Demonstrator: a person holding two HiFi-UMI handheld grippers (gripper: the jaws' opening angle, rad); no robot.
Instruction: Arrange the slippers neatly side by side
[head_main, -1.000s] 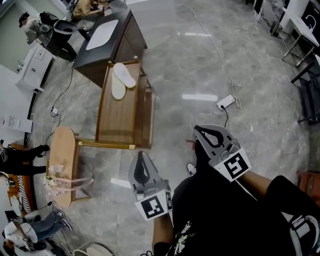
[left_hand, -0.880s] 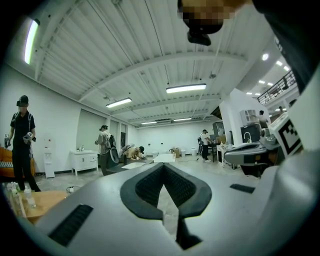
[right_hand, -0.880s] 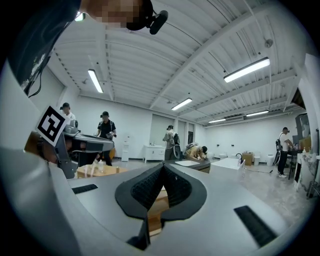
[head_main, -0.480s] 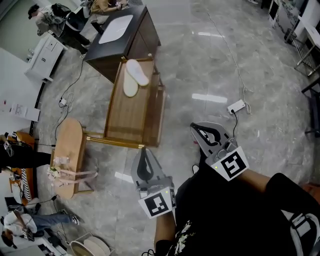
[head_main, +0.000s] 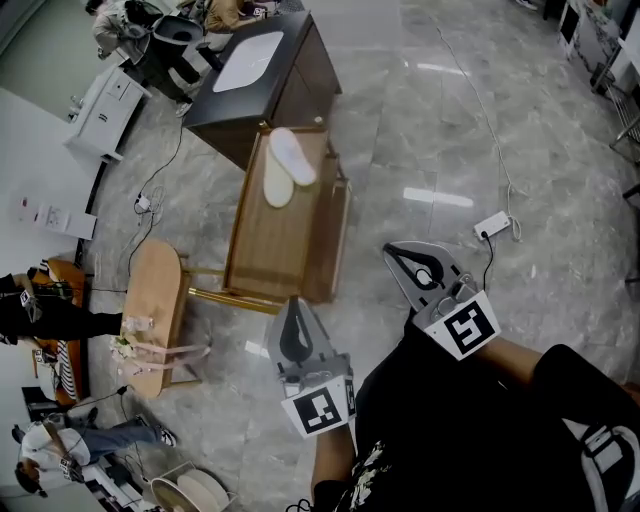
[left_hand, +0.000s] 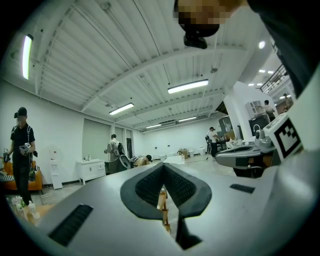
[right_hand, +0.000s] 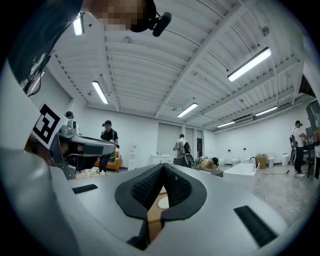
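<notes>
While both grippers are well short of the slippers (head_main: 284, 166), the step in hand looks like the approach. Best to close in on the wooden worktop (head_main: 275, 245) first, then open up and take one slipper at a time, since the pair seems to overlap at an angle at the worktop's far end, near the dark cabinet (head_main: 262, 75). Left gripper (head_main: 291, 308) and right gripper (head_main: 395, 255) are held out level, side by side, aimed roughly toward the worktop. Fingers (left_hand: 150, 186) on both are closed together, nothing between them.
</notes>
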